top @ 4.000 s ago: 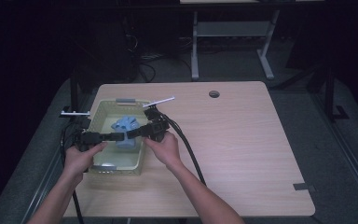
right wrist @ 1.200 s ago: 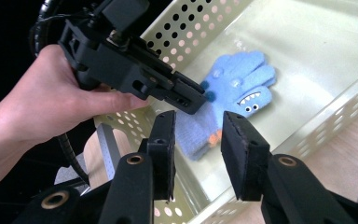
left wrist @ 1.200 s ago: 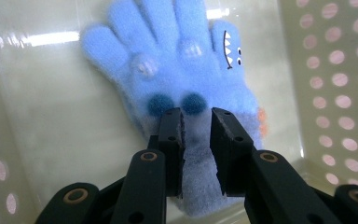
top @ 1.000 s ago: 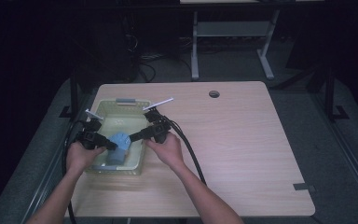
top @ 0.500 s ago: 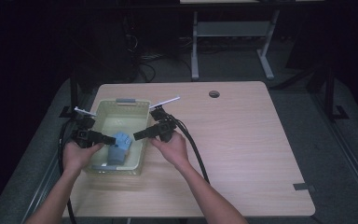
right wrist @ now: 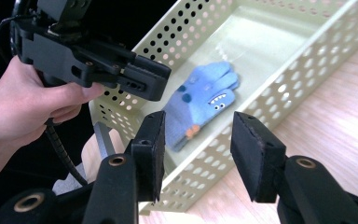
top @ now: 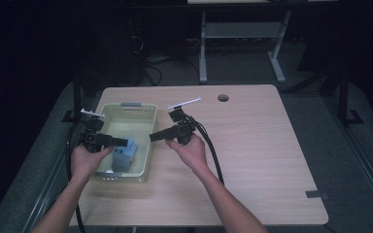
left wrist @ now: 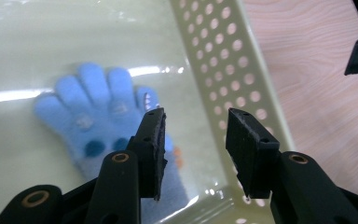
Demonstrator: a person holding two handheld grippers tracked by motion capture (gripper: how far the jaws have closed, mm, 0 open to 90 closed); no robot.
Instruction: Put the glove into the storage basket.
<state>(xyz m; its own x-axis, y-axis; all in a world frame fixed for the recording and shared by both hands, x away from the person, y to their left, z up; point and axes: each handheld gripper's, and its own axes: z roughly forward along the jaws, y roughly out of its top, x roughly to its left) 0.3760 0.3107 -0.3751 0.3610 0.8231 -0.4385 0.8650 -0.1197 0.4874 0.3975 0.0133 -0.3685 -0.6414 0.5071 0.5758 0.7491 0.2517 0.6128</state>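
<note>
The glove (right wrist: 199, 102), soft, light and floppy, lies flat in the basket (right wrist: 279, 100) below both spread, empty grippers (left wrist: 193, 140) (right wrist: 196, 144); its cuff looks the easiest pinch.

glove (top: 125, 154): released, now lying in basket (top: 126, 112) | both grippers: jaws opened, drawn apart

No writing, label, brand or number can be read anywhere. The blue glove (right wrist: 200, 100) in the perforated basket (right wrist: 279, 107) bears only a stitched cartoon face and dots, no letters.
</note>
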